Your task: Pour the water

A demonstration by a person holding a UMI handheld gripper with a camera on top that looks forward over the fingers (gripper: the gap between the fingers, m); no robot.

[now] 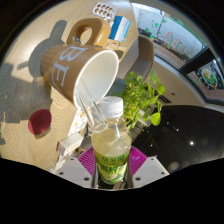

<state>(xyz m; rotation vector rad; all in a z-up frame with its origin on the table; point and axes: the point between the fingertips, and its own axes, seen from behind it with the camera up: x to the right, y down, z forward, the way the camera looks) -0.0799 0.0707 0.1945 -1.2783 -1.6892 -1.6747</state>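
Observation:
A clear plastic bottle [111, 140] with a white cap and a green label stands between my fingers, holding pale liquid. My gripper [111, 166] is shut on it, with the magenta pads [87, 160] pressed against both sides of the label. Just beyond the cap is a large beige mug [82, 70] with brown letters. It looks tilted in this view, and its white inside faces the bottle's top. The cap sits just below the mug's rim. No stream of water shows.
The mug stands on a beige table [25, 95]. A small red cup [40, 121] is left of the bottle and a leafy green plant [146, 97] is right of it. A dark round surface [185, 135] lies to the right. Boxes [110, 25] and a chair stand beyond the mug.

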